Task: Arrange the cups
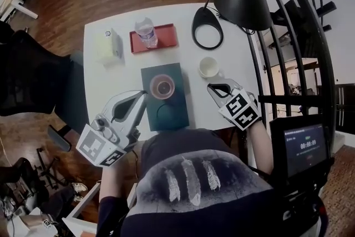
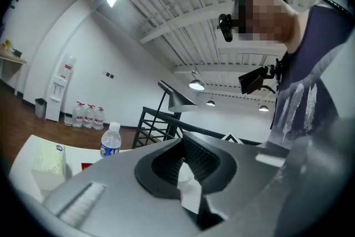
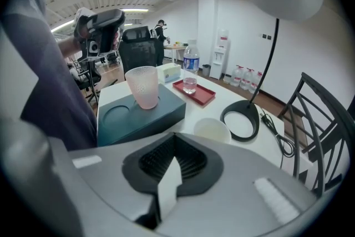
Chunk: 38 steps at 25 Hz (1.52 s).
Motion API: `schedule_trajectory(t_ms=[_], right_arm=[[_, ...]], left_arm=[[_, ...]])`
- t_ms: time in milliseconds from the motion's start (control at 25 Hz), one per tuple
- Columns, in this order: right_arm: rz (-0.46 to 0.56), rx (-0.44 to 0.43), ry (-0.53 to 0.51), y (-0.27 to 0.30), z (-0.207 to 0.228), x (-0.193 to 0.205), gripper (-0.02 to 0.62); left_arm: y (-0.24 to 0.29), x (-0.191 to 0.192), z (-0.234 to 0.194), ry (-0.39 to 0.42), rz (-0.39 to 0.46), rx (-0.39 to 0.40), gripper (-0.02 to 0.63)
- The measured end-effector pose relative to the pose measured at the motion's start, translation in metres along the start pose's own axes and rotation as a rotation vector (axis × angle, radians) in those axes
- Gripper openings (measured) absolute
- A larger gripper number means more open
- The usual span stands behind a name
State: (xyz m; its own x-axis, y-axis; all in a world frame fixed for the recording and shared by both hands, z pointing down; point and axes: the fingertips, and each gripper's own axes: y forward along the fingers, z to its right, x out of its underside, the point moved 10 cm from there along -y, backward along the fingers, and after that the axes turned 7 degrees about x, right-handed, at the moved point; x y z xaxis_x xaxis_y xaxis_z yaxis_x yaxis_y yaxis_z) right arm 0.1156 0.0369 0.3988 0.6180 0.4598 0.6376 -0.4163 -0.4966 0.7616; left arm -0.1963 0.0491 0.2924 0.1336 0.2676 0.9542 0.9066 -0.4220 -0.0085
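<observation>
Head view: pink cup (image 1: 162, 86) in far recess of teal tray (image 1: 175, 116), mid-table; white cup (image 1: 209, 67) toward right edge of table (image 1: 111, 83).
Left gripper view: left gripper (image 2: 186, 162) clenched, empty; bottle (image 2: 110, 144) label unreadable.
Right gripper view: right gripper (image 3: 173, 166) clenched, empty.

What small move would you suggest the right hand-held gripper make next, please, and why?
Probably open the right hand-held gripper and ease it toward the white cup. Its jaws are together on nothing, the cup stands loose on the table just ahead, and the teal holder has the pink cup in one recess and the nearer recess empty.
</observation>
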Motion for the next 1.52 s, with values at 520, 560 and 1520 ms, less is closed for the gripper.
schedule_trajectory(t_ms=[520,560,1520], right_arm=[[-0.002,0.000,-0.002,-0.001,0.001,0.002,0.005],[-0.001,0.000,-0.002,-0.001,0.001,0.002,0.005],[0.004,0.041,0.031,-0.050,0.035,0.044,0.005]], left_arm=[[0.008,0.004,0.004,0.051,-0.064,-0.011,0.014],[0.009,0.004,0.004,0.058,-0.075,-0.015,0.014],[0.096,0.039,0.076,0.046,-0.297,0.024,0.014]])
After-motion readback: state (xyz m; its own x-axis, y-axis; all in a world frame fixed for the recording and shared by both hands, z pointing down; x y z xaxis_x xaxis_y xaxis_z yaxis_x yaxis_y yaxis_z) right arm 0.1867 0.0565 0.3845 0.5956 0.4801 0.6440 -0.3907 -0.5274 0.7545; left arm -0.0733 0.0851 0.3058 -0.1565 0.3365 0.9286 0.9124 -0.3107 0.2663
